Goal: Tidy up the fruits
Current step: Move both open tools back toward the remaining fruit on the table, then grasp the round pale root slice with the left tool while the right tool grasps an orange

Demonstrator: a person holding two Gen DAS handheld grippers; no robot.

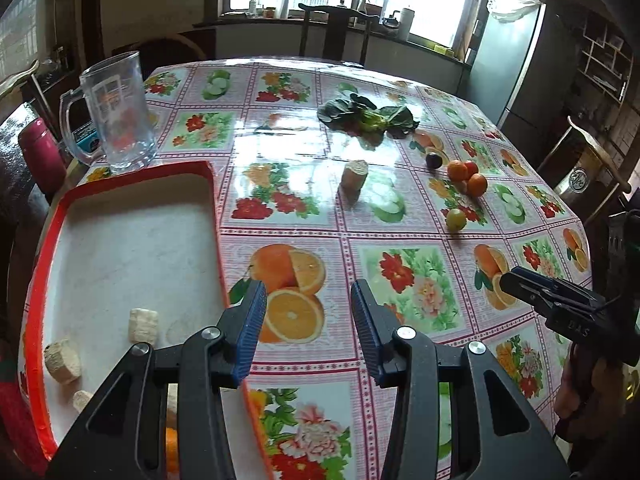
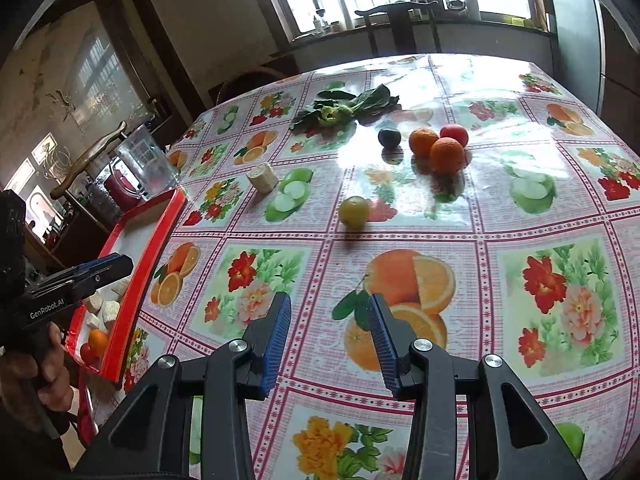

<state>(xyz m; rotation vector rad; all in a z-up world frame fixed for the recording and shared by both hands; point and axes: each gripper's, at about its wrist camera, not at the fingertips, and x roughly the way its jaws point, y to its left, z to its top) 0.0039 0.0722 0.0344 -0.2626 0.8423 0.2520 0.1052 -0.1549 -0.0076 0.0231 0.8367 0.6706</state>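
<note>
My right gripper (image 2: 330, 344) hangs with jaws apart, empty; left gripper (image 1: 308, 332) likewise. The green fruit (image 2: 354, 211) sits alone mid-surface: small, round, likely smooth and roll-prone, so I'd pinch across its widest part.

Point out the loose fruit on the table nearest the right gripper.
The yellow-green fruit. It sits alone on the tablecloth, closer to the right gripper than the two oranges, red fruit and dark fruit clustered beyond.

Home kitchen/dining room. Evidence: surface under a fruit-and-flower oilcloth (image 1: 400, 240), wooden chair (image 1: 336, 28) at far side, cluttered window counter (image 1: 304, 26), refrigerator (image 1: 508, 68) far right.
</note>
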